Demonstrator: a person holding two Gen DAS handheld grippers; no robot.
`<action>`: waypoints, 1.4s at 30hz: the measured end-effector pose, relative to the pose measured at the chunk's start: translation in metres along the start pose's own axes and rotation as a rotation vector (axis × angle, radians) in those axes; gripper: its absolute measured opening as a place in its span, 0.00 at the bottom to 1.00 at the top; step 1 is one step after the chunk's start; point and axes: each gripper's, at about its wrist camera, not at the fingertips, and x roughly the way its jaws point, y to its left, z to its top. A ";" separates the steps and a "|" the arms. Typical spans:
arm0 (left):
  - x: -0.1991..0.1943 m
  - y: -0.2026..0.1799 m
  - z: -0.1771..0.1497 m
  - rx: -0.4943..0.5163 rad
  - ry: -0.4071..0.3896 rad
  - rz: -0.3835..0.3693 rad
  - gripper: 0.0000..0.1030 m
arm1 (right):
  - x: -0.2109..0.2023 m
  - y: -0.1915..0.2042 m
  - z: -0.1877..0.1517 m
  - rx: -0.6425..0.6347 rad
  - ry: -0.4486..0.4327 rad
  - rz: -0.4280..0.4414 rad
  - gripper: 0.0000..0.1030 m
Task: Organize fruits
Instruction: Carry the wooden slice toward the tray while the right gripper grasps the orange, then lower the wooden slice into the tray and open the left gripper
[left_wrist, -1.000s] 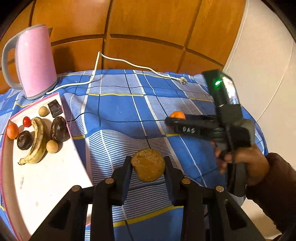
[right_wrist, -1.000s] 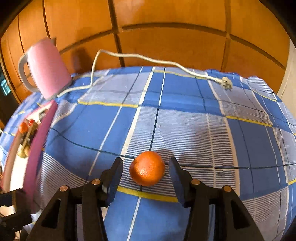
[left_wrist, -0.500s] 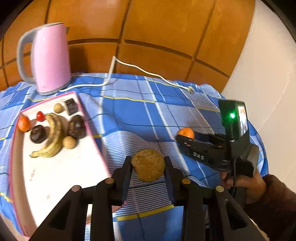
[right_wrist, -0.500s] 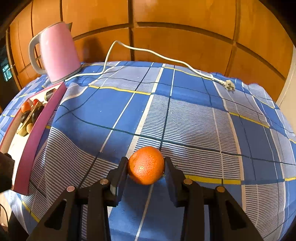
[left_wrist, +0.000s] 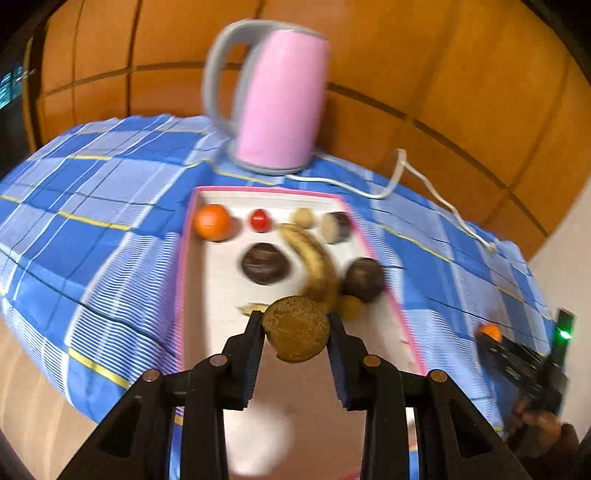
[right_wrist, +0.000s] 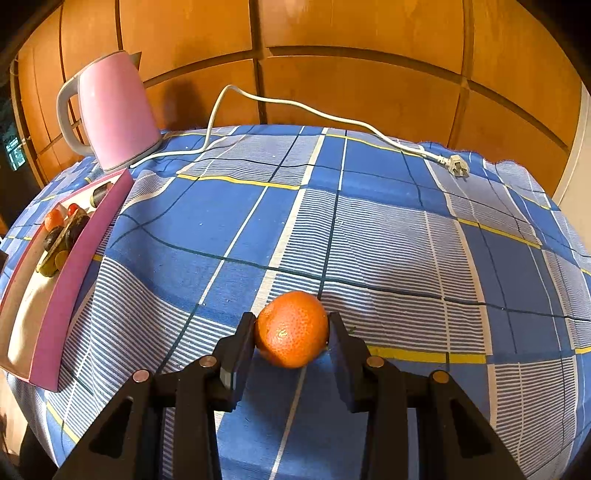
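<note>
Black left fingers (left_wrist: 295, 332) clamp brown fruit (left_wrist: 296, 329) — right fingers (right_wrist: 291, 336) clamp tangerine (right_wrist: 291, 334).

Pink electric kettle with grey handle (right_wrist: 116, 112) on blue checked tablecloth (right_wrist: 369, 229), white power cord (right_wrist: 295, 105) trailing to unplugged plug (right_wrist: 457, 166), orange wood-panelled wall (right_wrist: 351, 44) behind
</note>
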 end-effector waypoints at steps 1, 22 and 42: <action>0.002 0.005 0.002 -0.006 -0.003 0.014 0.33 | 0.000 0.000 0.000 0.001 0.000 0.001 0.38; 0.026 0.025 0.007 -0.041 -0.047 0.185 0.55 | 0.000 0.002 0.000 -0.004 -0.001 -0.003 0.38; -0.004 -0.020 -0.025 0.017 -0.036 0.132 0.63 | 0.002 0.004 0.000 -0.022 0.001 -0.007 0.38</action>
